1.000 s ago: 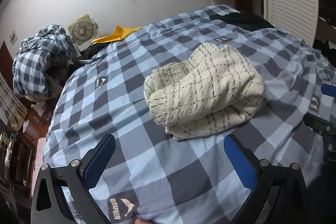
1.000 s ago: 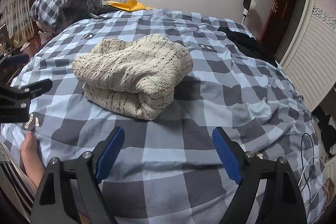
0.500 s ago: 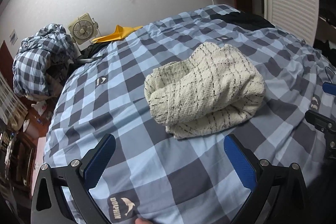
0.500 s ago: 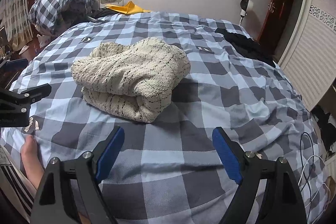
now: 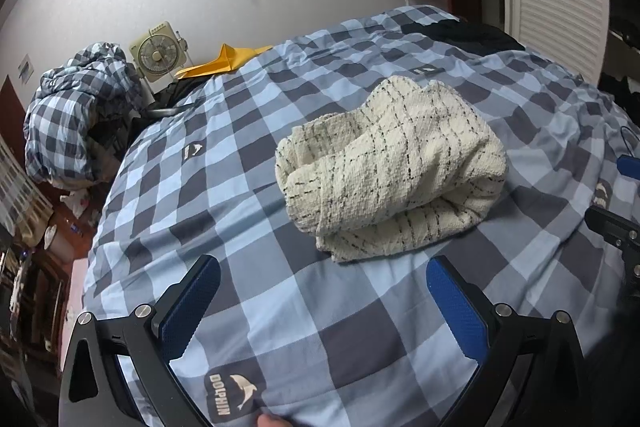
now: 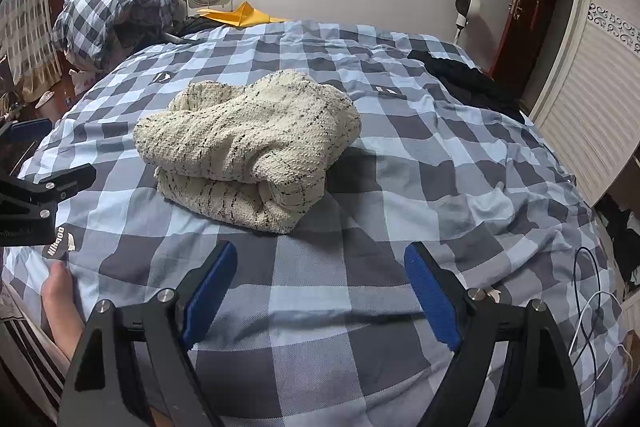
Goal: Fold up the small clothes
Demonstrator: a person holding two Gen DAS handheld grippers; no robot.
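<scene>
On the middle of the checked bedspread [image 6: 400, 163] lies the cream knit sweater [image 6: 248, 143], bundled into a thick, loosely doubled heap with thin dark lines woven through it. It sits a little to the far side of both grippers, and neither of them touches it. The left gripper [image 5: 320, 303] hovers low over the near edge of the bed with its blue-padded fingers [image 5: 190, 303] spread wide and nothing between them; the right gripper [image 6: 320, 295] does the same, jaws apart and empty, with the heap just beyond its tips.

Judging by the chunky knit, the sweater looks soft, floppy and fairly bulky but not heavy (it slumps under its own weight and holds no shape). It should not slip much: the coarse yarn ought to grip the rubbery pads well. It will stretch and sag, though, if lifted by a single point. The layers are tucked under at the near edge, so a careless pinch there could catch two thicknesses at once.

A sensible hold would be one layer only, at a hem or a shoulder edge, with the two grippers well apart so the cloth hangs flat between them. Which part is sleeve and which is body cannot be told from this heap.

Far off, a black garment [image 6: 464, 75] lies near the right edge of the bed.
</scene>
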